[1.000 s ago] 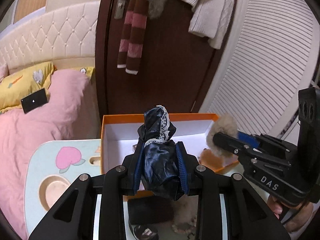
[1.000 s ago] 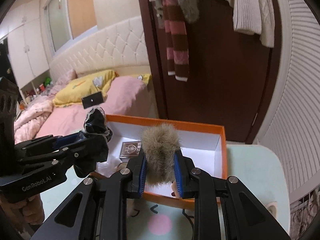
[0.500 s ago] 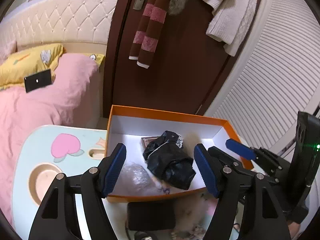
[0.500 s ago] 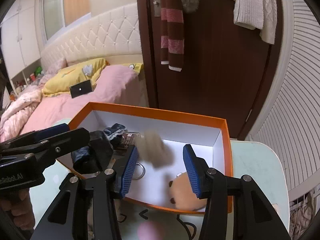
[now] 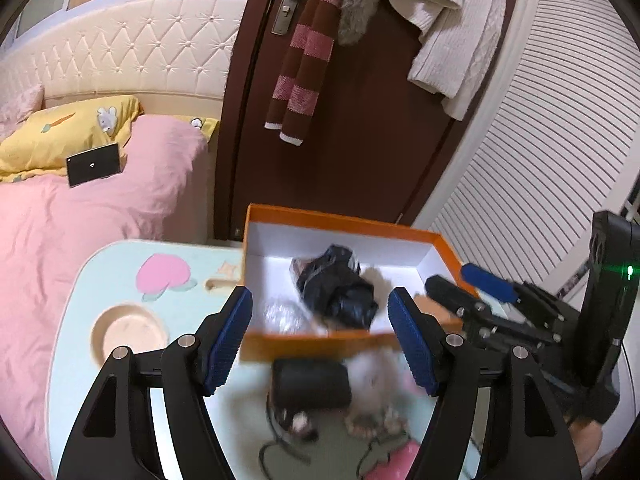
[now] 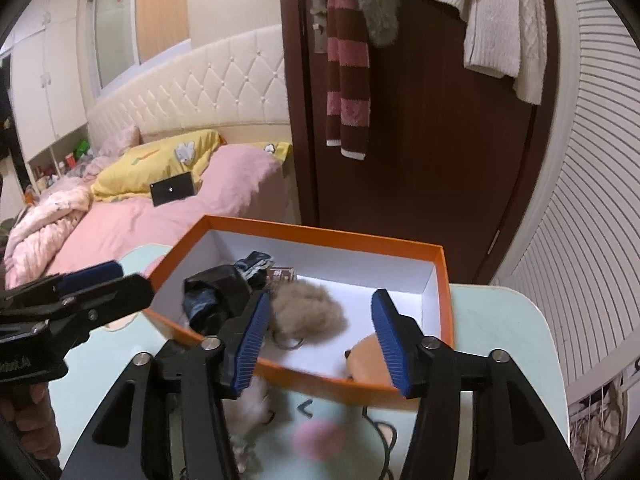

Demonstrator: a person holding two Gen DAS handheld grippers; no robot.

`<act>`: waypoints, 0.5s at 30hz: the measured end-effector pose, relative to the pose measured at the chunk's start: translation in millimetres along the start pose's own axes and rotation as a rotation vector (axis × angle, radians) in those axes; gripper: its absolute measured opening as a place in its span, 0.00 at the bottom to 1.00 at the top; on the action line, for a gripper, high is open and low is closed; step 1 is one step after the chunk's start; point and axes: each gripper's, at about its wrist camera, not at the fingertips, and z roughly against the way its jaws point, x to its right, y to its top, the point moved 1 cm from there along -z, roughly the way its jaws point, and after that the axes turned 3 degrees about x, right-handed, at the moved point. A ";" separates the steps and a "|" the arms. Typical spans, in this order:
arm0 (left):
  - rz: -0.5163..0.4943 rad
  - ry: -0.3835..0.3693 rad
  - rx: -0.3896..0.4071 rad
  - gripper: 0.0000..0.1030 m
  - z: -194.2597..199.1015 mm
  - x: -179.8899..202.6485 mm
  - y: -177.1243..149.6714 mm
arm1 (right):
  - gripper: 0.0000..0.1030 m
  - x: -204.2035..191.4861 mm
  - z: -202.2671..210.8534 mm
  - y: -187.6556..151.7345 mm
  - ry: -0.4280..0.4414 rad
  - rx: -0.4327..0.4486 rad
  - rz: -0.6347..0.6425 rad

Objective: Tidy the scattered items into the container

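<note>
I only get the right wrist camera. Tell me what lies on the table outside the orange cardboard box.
Observer: A black rectangular pouch lies on the pale green table, just in front of the near wall of the orange cardboard box.
Operator: Report the left gripper.
Observer: The left gripper is open, with nothing between its pads.
Operator: Say what else is in the box.
Observer: A crumpled clear plastic bag lies in its near left corner, beside the black cloth bundle.
</note>
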 end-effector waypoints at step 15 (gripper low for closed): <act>-0.043 0.132 -0.200 0.75 10.6 -13.6 -97.6 | 0.74 -24.7 37.6 -98.7 -0.010 -0.181 -0.046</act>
